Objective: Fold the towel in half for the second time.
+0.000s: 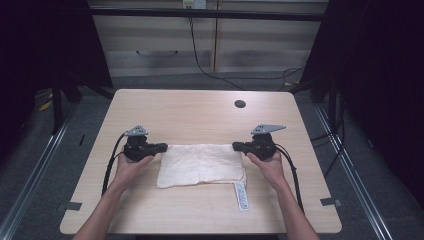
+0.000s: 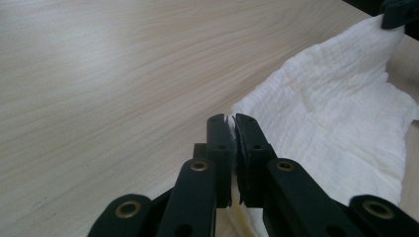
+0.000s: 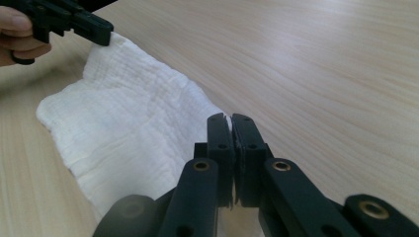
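White towel (image 1: 201, 164) is pinched at opposite corners by left gripper (image 1: 162, 147) and right gripper (image 1: 236, 146).

Wide open light wooden desk (image 1: 200, 107) ahead of me, bare grain all the way to the far edge, only a small dark round hole (image 1: 240, 104) up there on the right. Between my left claw (image 1: 163, 147) and my right claw (image 1: 236, 146) the white crinkled cloth (image 1: 200, 165) spans the gap. Its white printed label strip (image 1: 241, 195) lies just off the near right corner. Bare desk outside both hands, and along the near edge.
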`<action>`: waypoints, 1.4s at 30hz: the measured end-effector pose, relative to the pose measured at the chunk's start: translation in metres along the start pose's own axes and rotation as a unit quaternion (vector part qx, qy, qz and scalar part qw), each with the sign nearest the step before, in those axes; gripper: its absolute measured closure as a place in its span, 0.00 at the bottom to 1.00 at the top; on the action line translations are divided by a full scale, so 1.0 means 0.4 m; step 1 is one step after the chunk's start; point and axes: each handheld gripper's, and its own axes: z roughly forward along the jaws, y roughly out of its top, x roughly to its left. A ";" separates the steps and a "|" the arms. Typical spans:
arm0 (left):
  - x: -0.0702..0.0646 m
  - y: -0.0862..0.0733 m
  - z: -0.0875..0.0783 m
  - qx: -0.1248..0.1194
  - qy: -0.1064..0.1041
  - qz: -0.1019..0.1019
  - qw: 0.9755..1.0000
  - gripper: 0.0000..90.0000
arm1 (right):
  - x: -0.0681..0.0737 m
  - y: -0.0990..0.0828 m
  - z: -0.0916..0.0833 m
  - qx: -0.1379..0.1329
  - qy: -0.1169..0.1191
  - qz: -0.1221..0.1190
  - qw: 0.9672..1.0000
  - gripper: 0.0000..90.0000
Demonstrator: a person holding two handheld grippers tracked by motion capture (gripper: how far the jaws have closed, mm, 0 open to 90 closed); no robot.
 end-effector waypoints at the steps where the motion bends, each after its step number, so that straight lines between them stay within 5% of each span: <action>1: 0.000 -0.001 0.000 0.000 0.000 -0.001 1.000 0.95 | 0.006 0.001 -0.006 -0.001 0.001 -0.006 1.000 0.98; 19: -0.013 -0.006 -0.002 -0.001 0.013 0.004 1.000 0.96 | 0.078 -0.059 -0.053 0.010 0.046 -0.034 0.998 0.97; 34: -0.021 0.001 -0.014 -0.011 0.015 0.007 1.000 0.96 | 0.139 -0.111 -0.038 0.065 0.069 -0.057 0.994 0.97; 42: -0.025 0.005 -0.009 -0.011 0.015 0.010 1.000 0.96 | 0.140 -0.131 -0.022 0.097 0.063 -0.058 0.992 0.97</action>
